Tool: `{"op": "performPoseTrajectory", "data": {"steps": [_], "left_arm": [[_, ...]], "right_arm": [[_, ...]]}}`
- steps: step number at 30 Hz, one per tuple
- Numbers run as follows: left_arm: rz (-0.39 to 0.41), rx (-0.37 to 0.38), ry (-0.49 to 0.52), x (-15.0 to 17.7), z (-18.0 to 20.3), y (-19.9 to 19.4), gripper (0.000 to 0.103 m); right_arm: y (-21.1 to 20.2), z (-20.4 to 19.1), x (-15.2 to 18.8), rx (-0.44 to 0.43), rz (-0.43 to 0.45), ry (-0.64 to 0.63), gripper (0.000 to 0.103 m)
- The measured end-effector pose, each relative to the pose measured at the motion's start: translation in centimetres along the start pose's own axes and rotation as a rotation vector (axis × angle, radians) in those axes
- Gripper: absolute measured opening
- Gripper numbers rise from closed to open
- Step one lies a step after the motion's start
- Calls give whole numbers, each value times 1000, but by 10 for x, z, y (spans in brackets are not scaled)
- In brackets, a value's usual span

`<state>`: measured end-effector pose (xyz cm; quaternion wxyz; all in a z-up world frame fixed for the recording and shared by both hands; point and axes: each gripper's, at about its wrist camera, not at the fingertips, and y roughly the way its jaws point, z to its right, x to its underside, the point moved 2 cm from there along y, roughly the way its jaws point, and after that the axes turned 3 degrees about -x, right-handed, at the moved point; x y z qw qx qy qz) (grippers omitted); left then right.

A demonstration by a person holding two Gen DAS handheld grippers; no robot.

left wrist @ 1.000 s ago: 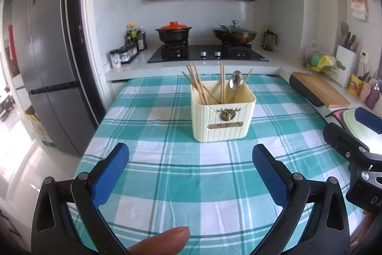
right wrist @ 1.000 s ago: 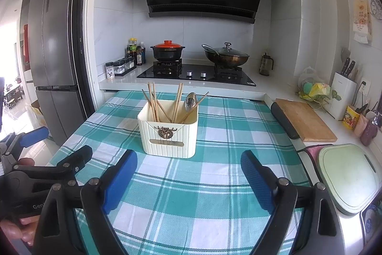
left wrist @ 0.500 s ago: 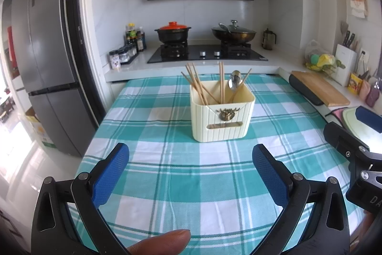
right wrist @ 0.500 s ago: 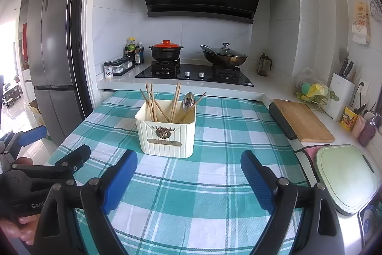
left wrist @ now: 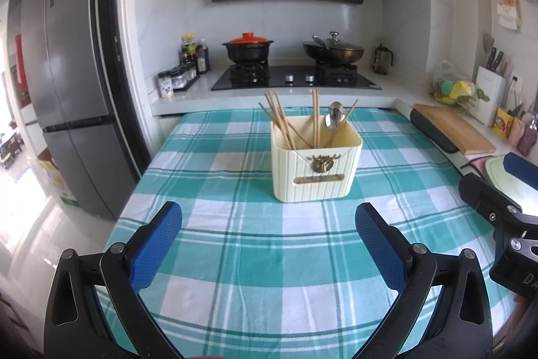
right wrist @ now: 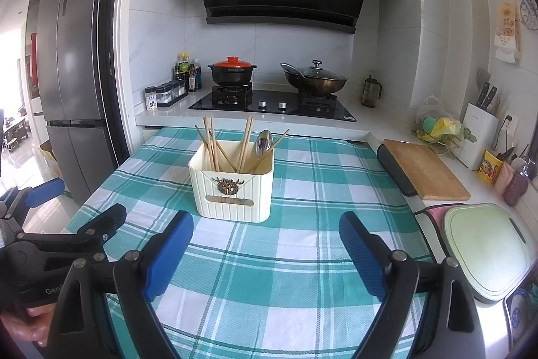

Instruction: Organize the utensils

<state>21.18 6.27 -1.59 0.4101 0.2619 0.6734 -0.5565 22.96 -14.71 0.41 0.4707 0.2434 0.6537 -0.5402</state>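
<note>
A cream utensil holder [left wrist: 316, 170] stands upright on the teal checked tablecloth [left wrist: 269, 251]; it also shows in the right wrist view [right wrist: 232, 190]. Several wooden chopsticks [left wrist: 285, 123] and a metal spoon [left wrist: 333, 116] stand in it. My left gripper [left wrist: 269, 241] is open and empty, above the cloth in front of the holder. My right gripper [right wrist: 265, 254] is open and empty, in front of the holder and a little to its right. Each gripper shows at the edge of the other's view.
A wooden cutting board [right wrist: 423, 170] and a pale green board [right wrist: 487, 248] lie on the counter to the right. A stove with a red-lidded pot [right wrist: 232, 73] and a wok [right wrist: 312, 79] is behind the table. A fridge [left wrist: 67, 90] stands at left.
Both cameras have risen and tilted slightly, so the holder sits a little lower in both views. The thumb has slipped out of the bottom of the left wrist view. Both grippers stay open.
</note>
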Motion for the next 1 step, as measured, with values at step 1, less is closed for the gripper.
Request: {"op": "performPoseTrajectory", "data": {"steps": [1], "left_arm": [[1, -2, 10, 0, 2, 2, 103]], "right_arm": [[2, 2, 0, 1, -3, 3, 91]]}}
